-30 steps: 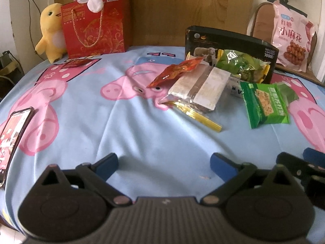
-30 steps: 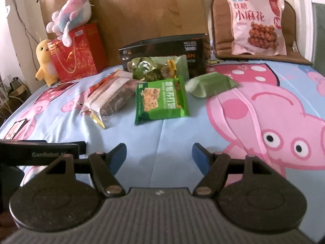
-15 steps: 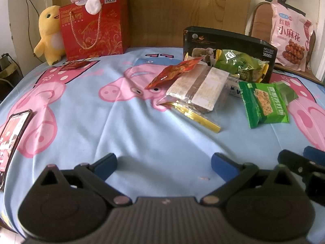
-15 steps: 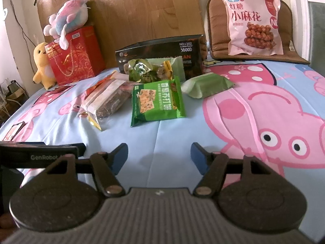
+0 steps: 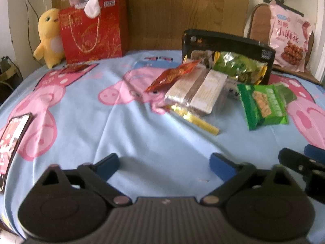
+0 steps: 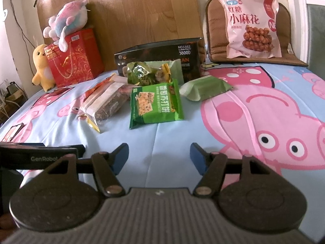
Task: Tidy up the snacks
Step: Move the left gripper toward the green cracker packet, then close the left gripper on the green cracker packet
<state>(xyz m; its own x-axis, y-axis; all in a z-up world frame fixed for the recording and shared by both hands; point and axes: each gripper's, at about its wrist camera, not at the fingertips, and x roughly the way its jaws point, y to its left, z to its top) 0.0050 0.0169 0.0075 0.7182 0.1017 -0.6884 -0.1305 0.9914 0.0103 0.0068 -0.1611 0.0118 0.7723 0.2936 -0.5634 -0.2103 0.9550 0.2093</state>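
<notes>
Several snack packets lie in a heap on the blue cartoon-pig sheet in front of an open black box (image 5: 227,42) (image 6: 158,55). Among them are a green cracker packet (image 5: 264,105) (image 6: 156,103), a clear-wrapped biscuit pack (image 5: 197,91) (image 6: 105,103), a red sachet (image 5: 172,77), a shiny green bag (image 5: 237,67) (image 6: 142,73) and a pale green packet (image 6: 205,87). My left gripper (image 5: 164,162) hovers short of the heap, its jaws wide and closing a little on nothing. My right gripper (image 6: 159,154) is open and empty, just short of the cracker packet.
A big pink snack bag (image 6: 251,24) leans on a brown chair cushion at the back right. A red gift bag (image 5: 93,28) with a plush toy on top and a yellow plush (image 5: 50,38) stand at the back left. A phone (image 5: 12,138) lies at the left edge.
The left gripper's jaws stand slightly narrower than before. Both grippers and all the packets have kept their places.
</notes>
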